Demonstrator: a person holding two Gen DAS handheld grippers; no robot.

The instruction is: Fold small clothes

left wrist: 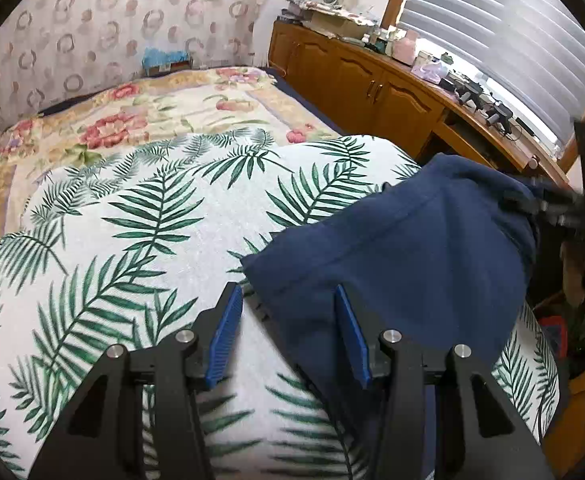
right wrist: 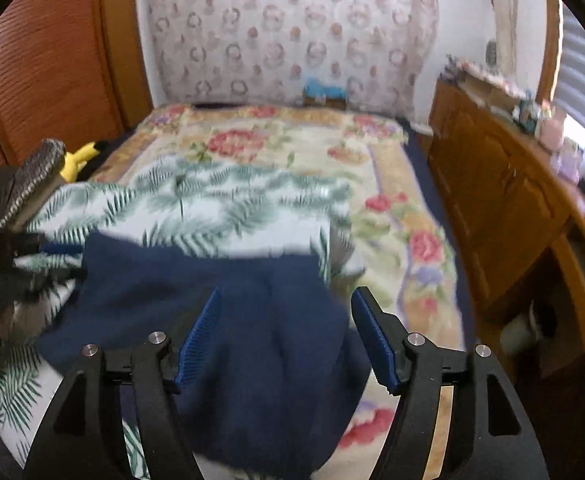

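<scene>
Right tongs: the right tongs [right wrist: 284, 336] stand nearest the lens, blue pads spread wide with the navy garment [right wrist: 228, 320] lying under and between them; the pads do not press on the cloth, so the grip is released.
Left tongs: the left tongs [left wrist: 288, 336] are parted about halfway; the near edge of the navy garment [left wrist: 404, 256] runs under the right-hand pad, but nothing is pinched, so they too are released.
Garment: a small dark blue piece, loosely bunched, lying on the palm-leaf cloth [left wrist: 140, 240] spread over the near end of the bed [left wrist: 140, 108]; its far corner in the left view sits by the other tool, blurred.
Step in hand: judged to be flattening or re-gripping the garment before a fold.
Doing it well: each pad pair should likely take a single layer at an edge or corner, opposite one another, then pull lightly apart so the cloth lies flat; grabbing the leaf cloth underneath with it is the risk.
Hand pose: both tools tilt steeply down toward the bed, the right over the garment's middle, the left at its near-left edge.
Around: a wooden cabinet [left wrist: 372, 80] runs beside the bed under the window blinds [left wrist: 504, 28].
</scene>
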